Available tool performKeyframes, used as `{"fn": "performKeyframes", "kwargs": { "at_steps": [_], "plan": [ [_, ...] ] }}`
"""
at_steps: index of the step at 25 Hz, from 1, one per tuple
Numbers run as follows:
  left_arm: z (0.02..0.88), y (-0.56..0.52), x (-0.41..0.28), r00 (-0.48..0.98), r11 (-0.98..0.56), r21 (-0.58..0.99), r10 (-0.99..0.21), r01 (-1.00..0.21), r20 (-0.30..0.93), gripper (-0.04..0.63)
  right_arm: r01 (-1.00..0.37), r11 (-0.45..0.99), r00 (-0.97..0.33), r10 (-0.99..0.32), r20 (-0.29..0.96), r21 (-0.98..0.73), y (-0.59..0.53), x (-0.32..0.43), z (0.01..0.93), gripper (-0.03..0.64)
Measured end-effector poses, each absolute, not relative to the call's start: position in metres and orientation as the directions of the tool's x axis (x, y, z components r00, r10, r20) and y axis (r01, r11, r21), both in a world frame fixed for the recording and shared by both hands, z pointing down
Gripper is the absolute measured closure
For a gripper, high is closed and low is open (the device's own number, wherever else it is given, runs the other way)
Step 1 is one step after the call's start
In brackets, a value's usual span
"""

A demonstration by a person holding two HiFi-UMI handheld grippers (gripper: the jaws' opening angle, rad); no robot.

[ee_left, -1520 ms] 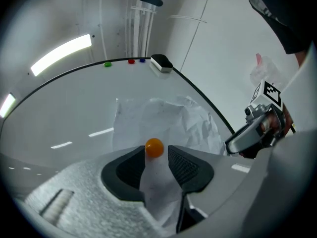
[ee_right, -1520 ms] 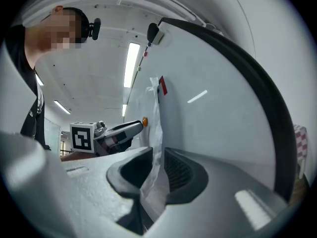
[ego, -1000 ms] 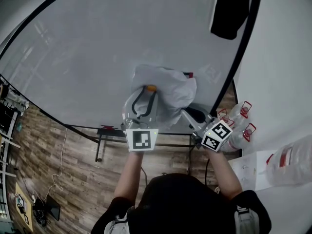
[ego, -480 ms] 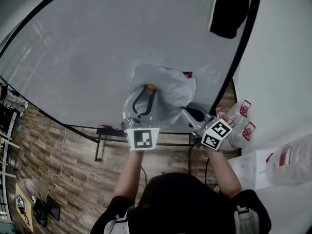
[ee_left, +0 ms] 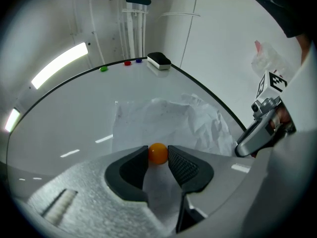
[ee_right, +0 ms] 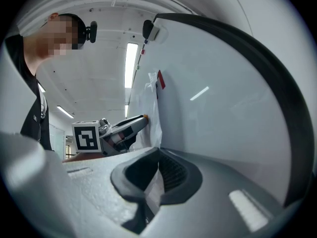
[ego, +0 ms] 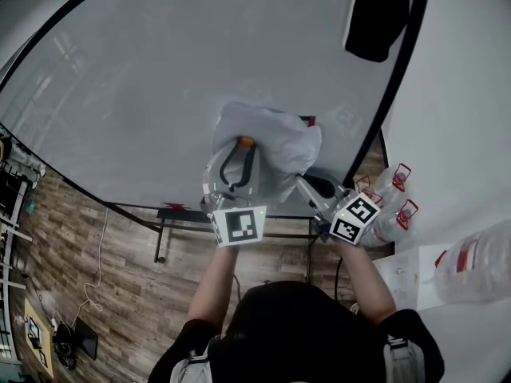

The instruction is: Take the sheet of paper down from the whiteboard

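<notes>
Two holds: left gripper, magnet; right gripper, paper.

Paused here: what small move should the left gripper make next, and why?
Probably pull the left gripper straight back off the whiteboard. Its jaws are closed on the orange magnet that pins the sheet of paper, and the right gripper is shut on the paper's edge, so the sheet should not drop. A red magnet appears to hold another corner.

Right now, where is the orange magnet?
In the left gripper view the orange magnet sits low at centre, pinched between the fingers of the left gripper, against the crumpled sheet of paper on the whiteboard.
</notes>
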State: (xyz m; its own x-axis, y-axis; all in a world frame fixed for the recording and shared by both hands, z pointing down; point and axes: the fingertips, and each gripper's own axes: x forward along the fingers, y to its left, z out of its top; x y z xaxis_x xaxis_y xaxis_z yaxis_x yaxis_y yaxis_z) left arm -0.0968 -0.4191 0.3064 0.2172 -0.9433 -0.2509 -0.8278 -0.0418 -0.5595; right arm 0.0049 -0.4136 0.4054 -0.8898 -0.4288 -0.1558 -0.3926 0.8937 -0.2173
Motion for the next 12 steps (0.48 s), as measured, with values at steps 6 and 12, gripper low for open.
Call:
{"fn": "performKeyframes", "kwargs": {
  "at_steps": [6, 12],
  "plan": [
    [0.3075, -0.4190, -0.0971, 0.218, -0.041, -0.561, -0.943, -0.827, -0.251, 0.465, -0.387, 0.895, -0.892, -0.425, -0.157, -0.223, -0.4139, 0.0048, 0.4061, 0.613],
    [0.3105, -0.4186, -0.0985, 0.222, -0.049, -0.560, -0.944, -0.827, -0.245, 0.465, -0.385, 0.892, -0.891, -0.426, -0.156, -0.235, -0.4137, 0.0043, 0.4065, 0.614]
  ]
}}
